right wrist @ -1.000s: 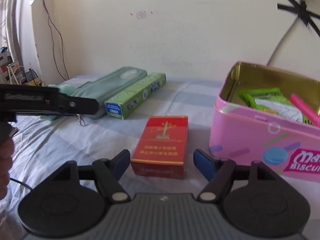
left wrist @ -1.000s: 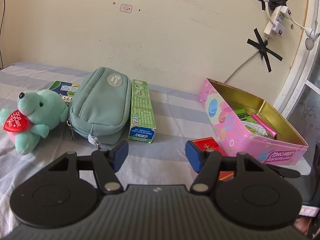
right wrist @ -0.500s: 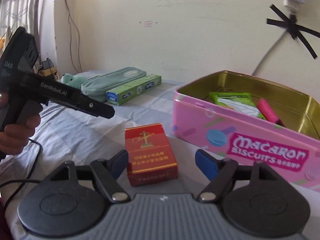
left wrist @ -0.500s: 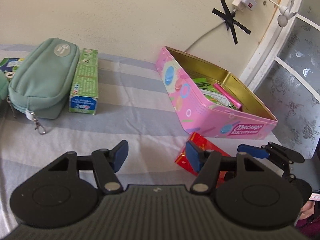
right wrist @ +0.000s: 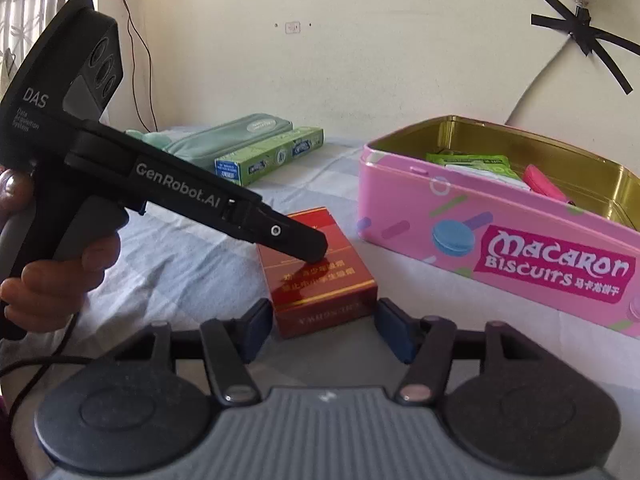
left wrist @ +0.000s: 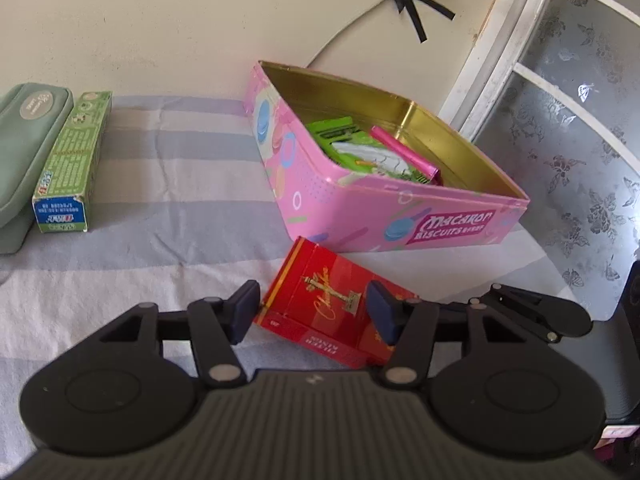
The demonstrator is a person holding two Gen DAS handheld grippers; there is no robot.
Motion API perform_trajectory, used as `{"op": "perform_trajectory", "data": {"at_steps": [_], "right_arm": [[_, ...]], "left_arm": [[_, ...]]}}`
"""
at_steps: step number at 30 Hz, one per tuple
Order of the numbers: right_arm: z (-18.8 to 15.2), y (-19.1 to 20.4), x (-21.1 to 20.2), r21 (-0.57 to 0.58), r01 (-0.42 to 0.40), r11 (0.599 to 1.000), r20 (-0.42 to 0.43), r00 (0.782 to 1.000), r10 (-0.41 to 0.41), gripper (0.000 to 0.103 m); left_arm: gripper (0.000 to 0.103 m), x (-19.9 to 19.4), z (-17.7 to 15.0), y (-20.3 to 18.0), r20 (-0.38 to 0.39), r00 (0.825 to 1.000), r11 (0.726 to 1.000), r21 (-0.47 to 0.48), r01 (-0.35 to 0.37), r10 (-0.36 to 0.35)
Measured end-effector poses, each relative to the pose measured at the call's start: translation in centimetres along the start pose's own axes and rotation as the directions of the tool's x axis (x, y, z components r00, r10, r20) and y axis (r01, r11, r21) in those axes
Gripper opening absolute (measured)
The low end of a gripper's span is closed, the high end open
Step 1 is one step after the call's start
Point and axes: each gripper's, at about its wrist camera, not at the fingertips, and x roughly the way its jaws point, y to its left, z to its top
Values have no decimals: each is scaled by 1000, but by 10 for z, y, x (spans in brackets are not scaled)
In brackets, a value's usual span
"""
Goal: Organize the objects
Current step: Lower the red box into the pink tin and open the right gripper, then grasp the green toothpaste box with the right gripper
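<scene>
A red cigarette box (left wrist: 320,292) lies flat on the striped cloth just in front of the pink biscuit tin (left wrist: 304,184). My left gripper (left wrist: 314,314) is over it with jaws closing; its right pad overlaps the box top and its left pad sits beside a corner, neither pressing. From the right wrist view, one of the left gripper's fingers (right wrist: 304,240) hangs over the red box (right wrist: 320,276). My right gripper (right wrist: 325,328) straddles the box's near end, jaws closing, pads very close to both sides without clearly gripping. The tin (right wrist: 400,208) holds green packets and a pink bar.
A green toothpaste box (left wrist: 68,164) and a mint pouch (left wrist: 20,140) lie at the left by the wall. A white window frame (left wrist: 500,60) stands right of the tin. A person's hand (right wrist: 60,272) holds the left tool. The right gripper's fingers (left wrist: 520,304) show at the right.
The left gripper swung right, away from the teddy and pouch, and came down over the red box. The right gripper moved up to the box's near end and its jaws narrowed.
</scene>
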Motion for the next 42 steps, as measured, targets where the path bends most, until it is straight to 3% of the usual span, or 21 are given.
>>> {"op": "perform_trajectory", "data": {"at_steps": [4, 8, 11, 15, 22, 26, 28, 30, 35, 42], "right_arm": [[3, -5, -29, -10, 20, 1000, 133, 991, -18, 58], [15, -20, -58, 6, 106, 994, 278, 955, -103, 59], [22, -38, -66, 26, 194, 981, 330, 924, -192, 59], [25, -71, -63, 86, 251, 964, 327, 907, -266, 55], [22, -134, -51, 186, 325, 927, 269, 891, -366, 55], [19, -162, -35, 262, 434, 862, 232, 839, -493, 57], [14, -169, -34, 291, 488, 823, 222, 802, -554, 59], [10, -171, -39, 308, 515, 800, 236, 773, -589, 64], [0, -167, -51, 341, 499, 796, 274, 757, -593, 66], [-5, -159, -60, 366, 499, 785, 313, 729, -609, 66]], "left_arm": [[60, -22, 24, -24, 91, 995, 998, 50, 36, -41], [60, -18, 56, -61, 148, 986, 988, 141, 56, -77], [60, 4, 74, -86, 155, 983, 979, 192, 67, -98], [60, 45, 92, -114, 110, 985, 969, 221, 108, -135], [60, 106, 101, -145, 60, 993, 954, 290, 77, -99], [62, 127, 107, -145, 54, 998, 966, 257, 23, -39], [70, 127, 108, -136, 51, 998, 977, 212, 27, -39], [71, 124, 106, -130, 65, 997, 981, 191, 19, -32], [71, 104, 94, -110, 68, 997, 992, 125, 16, -25], [71, 55, 71, -97, 143, 989, 986, 155, -59, 36]]}}
